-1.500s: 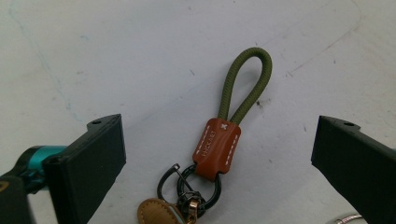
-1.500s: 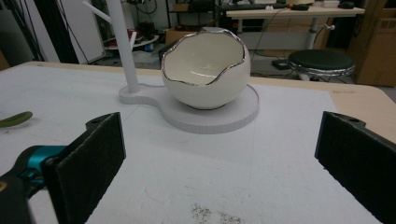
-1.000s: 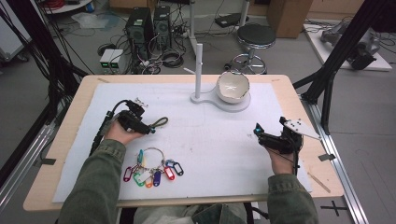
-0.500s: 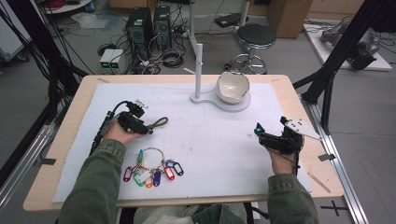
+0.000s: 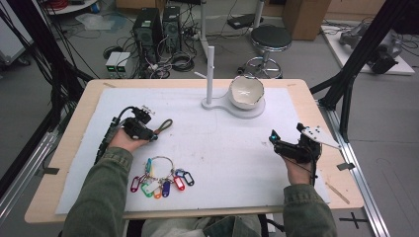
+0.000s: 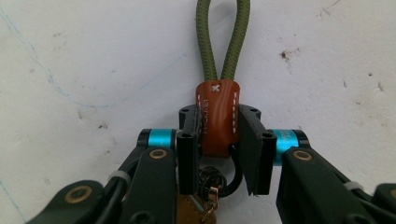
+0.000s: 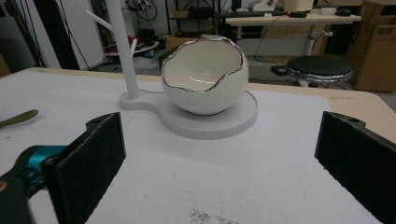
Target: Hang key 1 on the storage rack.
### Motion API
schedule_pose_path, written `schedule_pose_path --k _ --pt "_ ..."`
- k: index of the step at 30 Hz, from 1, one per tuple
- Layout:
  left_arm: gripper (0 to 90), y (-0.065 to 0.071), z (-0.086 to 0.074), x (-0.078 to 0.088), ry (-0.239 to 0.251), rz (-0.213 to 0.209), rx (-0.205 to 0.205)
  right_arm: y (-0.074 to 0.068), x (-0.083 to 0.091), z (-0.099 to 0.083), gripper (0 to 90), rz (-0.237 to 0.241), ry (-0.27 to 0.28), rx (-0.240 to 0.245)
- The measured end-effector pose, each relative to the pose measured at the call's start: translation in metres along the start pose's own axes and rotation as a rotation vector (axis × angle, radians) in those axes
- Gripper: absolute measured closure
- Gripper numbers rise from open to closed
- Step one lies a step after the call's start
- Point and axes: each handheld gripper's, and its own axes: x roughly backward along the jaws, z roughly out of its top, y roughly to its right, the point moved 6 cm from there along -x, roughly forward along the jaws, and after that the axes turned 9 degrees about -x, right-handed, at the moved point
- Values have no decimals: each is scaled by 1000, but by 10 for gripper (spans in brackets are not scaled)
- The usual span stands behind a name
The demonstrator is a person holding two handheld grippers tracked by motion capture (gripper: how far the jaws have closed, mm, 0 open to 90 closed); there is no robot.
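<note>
The left gripper [image 6: 218,154] is closing its jaws onto the brown leather tab [image 6: 217,116] of the olive cord keychain [image 5: 162,127] lying on the table [image 5: 296,89], so lifting it comes next, while the right gripper [image 5: 286,140] is waiting with jaws apart.

Little can be read. On the brown leather tab [image 6: 217,116] of the green cord loop [image 6: 222,39] a small white stitched cross sits near the tab's top edge, just below where the cord enters it. Down the tab's left side runs a line of faint embossed lettering, too small and dim to make out. The coloured key tags [image 5: 159,182] on the ring show no legible writing.
</note>
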Motion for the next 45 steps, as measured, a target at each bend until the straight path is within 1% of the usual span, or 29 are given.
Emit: schedule_pose_path --k 2,6,8,10,20,22,24,25,27,28,30,32,34,36,37,40,45 --pt "707 -2 0 2 5 9 5 0 0 0 8 -1 1 0" --pt "712 -5 0 5 15 -1 24 1 1 0 8 -3 1 -4" --pt "715 -5 0 6 22 -14 41 1 1 0 8 -5 5 0" --pt "718 -7 0 8 26 -13 56 1 1 0 8 -5 5 -1" --pt "730 -16 1 24 89 -9 123 1 1 0 8 -4 3 -2" --pt "733 -17 1 27 100 -11 131 1 1 0 8 -5 2 -2" --pt "733 -18 2 29 111 4 133 0 1 0 8 -6 0 -7" --pt "734 -18 3 31 122 3 138 0 1 -1 7 -5 -1 -6" --pt "735 -20 4 33 141 -9 155 0 1 0 8 -4 1 -5" --pt "736 -21 4 34 149 -7 169 0 1 0 8 -4 1 -4" --pt "737 -24 4 36 155 -8 189 0 1 0 8 -4 1 -3" --pt "738 -25 3 38 157 -6 197 0 1 -1 8 -5 0 -3" --pt "738 -27 3 39 163 -6 215 0 1 -1 8 -7 -1 -4" --pt "738 -28 4 41 142 -1 205 0 1 -1 8 -7 0 -4" --pt "738 -29 7 43 142 8 202 0 0 0 7 -7 0 -2" --pt "738 -29 19 50 158 7 196 0 0 -1 8 -8 0 0" --pt "739 -31 40 63 167 17 184 1 1 0 8 -8 5 -1"
